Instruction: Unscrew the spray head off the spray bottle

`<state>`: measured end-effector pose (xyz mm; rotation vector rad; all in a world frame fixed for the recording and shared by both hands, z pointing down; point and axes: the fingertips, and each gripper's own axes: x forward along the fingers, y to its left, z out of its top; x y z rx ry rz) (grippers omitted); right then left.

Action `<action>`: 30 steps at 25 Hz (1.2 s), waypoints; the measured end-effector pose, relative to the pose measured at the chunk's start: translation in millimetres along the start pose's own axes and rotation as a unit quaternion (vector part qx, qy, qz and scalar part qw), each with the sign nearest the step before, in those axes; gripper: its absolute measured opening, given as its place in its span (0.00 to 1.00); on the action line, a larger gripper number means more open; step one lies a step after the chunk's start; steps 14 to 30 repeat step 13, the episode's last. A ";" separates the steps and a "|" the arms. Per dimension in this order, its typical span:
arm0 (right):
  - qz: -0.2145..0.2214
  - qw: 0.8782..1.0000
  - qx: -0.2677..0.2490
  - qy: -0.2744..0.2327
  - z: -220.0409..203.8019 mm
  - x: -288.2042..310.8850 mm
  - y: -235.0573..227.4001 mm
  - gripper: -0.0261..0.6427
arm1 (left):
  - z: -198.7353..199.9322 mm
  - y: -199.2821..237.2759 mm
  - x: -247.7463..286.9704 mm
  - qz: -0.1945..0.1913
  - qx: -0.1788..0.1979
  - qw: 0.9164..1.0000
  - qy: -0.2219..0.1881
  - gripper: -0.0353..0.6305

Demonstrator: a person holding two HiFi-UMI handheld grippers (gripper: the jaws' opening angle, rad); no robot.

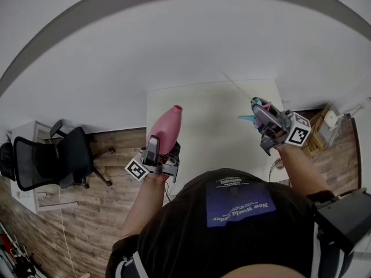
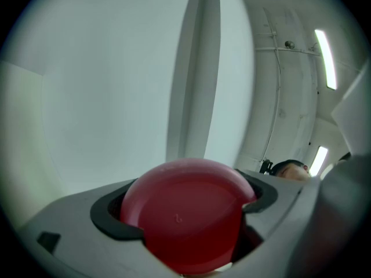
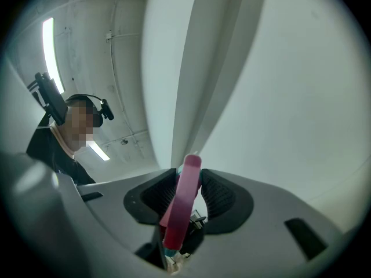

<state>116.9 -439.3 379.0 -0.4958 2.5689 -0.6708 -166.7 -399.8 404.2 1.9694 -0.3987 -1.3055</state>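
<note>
The pink spray bottle [image 1: 167, 130] has no head on it and sticks up and away from my left gripper [image 1: 160, 155], which is shut on its lower body. In the left gripper view its round red base [image 2: 184, 213] fills the space between the black pads. My right gripper [image 1: 262, 116] is raised at the right, well apart from the bottle, and shut on the teal and pink spray head [image 1: 253, 112]. In the right gripper view the pink trigger [image 3: 181, 204] of the spray head stands clamped between the black pads [image 3: 219, 198].
A white table [image 1: 214, 132] lies below both grippers. A black office chair [image 1: 52, 158] stands on the wooden floor at the left. White cabinets sit at the far left and a wooden rack [image 1: 319, 135] at the right. The person's head with a headset shows in both gripper views.
</note>
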 end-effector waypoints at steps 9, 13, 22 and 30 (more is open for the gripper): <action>-0.003 1.000 -0.002 0.005 -1.7 -1.1 -1.8 0.23 | 0.0 1.2 -0.8 0.001 0.003 1.000 0.001 0.80; 0.002 1.000 -0.007 0.005 -0.1 0.7 -0.5 0.23 | -0.4 -0.6 0.9 -0.003 0.005 1.000 0.002 0.80; 0.002 1.000 -0.007 0.005 -0.1 0.7 -0.5 0.23 | -0.4 -0.6 0.9 -0.003 0.005 1.000 0.002 0.80; 0.002 1.000 -0.007 0.005 -0.1 0.7 -0.5 0.23 | -0.4 -0.6 0.9 -0.003 0.005 1.000 0.002 0.80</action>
